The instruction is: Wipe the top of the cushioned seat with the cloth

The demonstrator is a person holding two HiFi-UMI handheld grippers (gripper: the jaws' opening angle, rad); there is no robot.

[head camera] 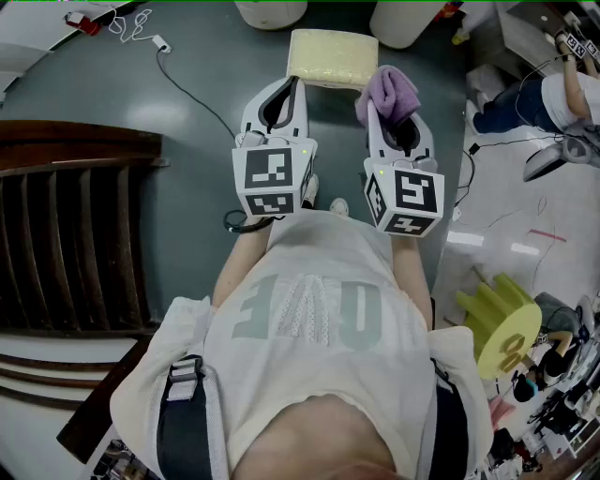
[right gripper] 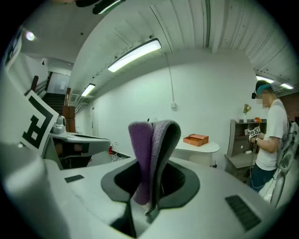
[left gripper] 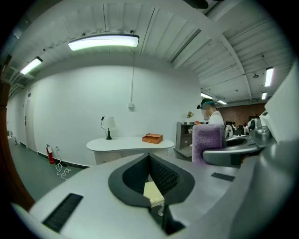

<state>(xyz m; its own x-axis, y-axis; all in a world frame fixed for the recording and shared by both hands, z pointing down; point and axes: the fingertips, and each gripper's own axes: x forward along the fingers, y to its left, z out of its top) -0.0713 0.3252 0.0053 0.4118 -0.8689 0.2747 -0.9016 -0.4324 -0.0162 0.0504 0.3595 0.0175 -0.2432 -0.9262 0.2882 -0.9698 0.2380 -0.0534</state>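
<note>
A pale yellow cushioned seat [head camera: 333, 56] stands on the grey floor just beyond both grippers. My right gripper [head camera: 386, 105] is shut on a purple cloth [head camera: 392, 89], which bunches above its jaws near the seat's right corner. In the right gripper view the cloth [right gripper: 148, 154] stands folded and upright, clamped between the jaws. My left gripper [head camera: 292, 86] is shut with nothing in it, and its tips sit at the seat's near edge. In the left gripper view the jaws meet at the tips [left gripper: 149, 158]. The cloth [left gripper: 207, 141] also shows at that view's right.
A dark wooden slatted structure [head camera: 75, 234] fills the left. A white cable [head camera: 141, 28] lies on the floor at the far left. A yellow-green foam piece [head camera: 502, 323] stands at the right. A person [right gripper: 268, 135] stands beside shelves. A white table [left gripper: 131, 144] carries a lamp and an orange box [left gripper: 152, 138].
</note>
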